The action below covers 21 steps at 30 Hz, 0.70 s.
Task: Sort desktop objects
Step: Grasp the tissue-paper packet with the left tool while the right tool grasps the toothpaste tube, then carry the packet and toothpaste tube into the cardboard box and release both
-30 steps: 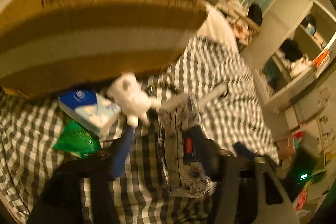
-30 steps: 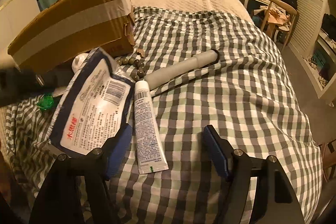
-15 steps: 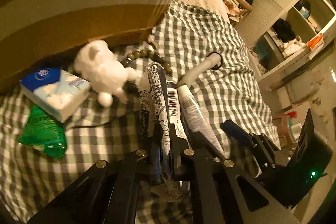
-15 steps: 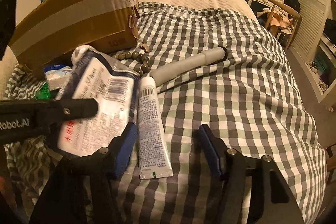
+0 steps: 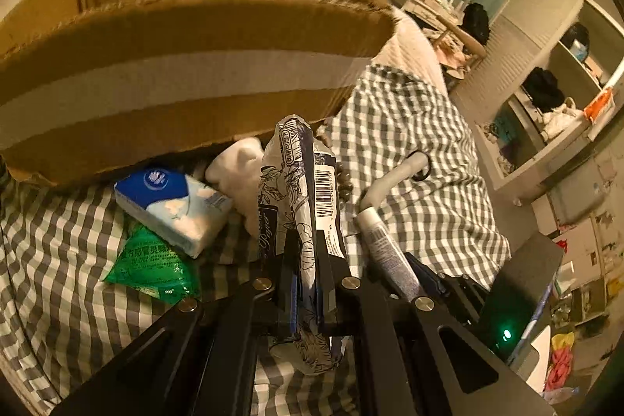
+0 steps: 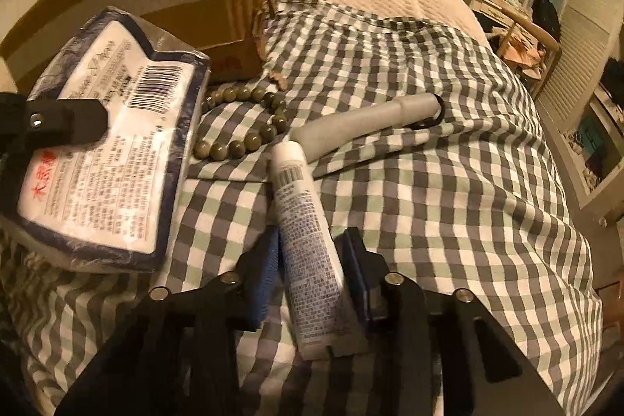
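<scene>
My left gripper is shut on a blue-and-white tissue pack, held edge-up in front of the cardboard box. In the right wrist view the same pack hangs at the left with one left finger across it. My right gripper is shut on a white tube lying on the checked sheet, a pad against each side. The tube also shows beside the pack in the left wrist view.
By the box lie a blue tissue packet, a green packet and a white plush toy. A string of beads and a grey handle lie just beyond the tube. Shelves stand at the right.
The right gripper moved forward over the tube and its fingers closed from wide apart onto its sides. The left gripper, holding the tissue pack, rose and turned toward the box.
</scene>
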Each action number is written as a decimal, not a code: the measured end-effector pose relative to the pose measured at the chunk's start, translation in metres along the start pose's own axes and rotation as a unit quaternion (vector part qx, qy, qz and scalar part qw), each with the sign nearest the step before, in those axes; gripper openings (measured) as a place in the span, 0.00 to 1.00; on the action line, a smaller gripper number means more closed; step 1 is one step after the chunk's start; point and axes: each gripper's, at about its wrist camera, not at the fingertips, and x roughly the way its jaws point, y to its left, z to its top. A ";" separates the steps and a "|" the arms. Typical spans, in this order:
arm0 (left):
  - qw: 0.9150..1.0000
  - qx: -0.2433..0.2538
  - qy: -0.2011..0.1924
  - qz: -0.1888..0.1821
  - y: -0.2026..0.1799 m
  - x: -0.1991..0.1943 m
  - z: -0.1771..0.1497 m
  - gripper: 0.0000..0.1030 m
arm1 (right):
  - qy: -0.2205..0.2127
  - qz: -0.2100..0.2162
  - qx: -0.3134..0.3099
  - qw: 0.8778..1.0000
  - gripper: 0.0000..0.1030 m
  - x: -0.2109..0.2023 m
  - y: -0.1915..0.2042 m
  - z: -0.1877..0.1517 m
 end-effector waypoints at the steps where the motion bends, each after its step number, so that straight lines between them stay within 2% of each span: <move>1: 1.000 -0.002 0.005 0.003 -0.001 0.003 0.000 0.05 | -0.002 0.005 0.001 1.000 0.25 -0.002 0.000 -0.001; 6: 1.000 -0.001 -0.004 0.011 -0.002 0.003 -0.001 0.05 | -0.010 0.022 0.009 1.000 0.22 -0.014 -0.002 0.001; 10: 0.999 0.013 -0.028 0.014 -0.006 -0.005 0.000 0.05 | -0.025 0.034 0.028 0.999 0.18 -0.032 -0.006 0.008; 15: 0.999 0.017 -0.049 0.001 -0.006 -0.019 0.003 0.05 | -0.061 0.036 0.045 0.996 0.17 -0.069 -0.009 0.023; 21: 0.998 0.011 -0.068 -0.006 -0.003 -0.033 0.006 0.05 | -0.077 0.050 0.073 0.993 0.16 -0.090 -0.012 0.031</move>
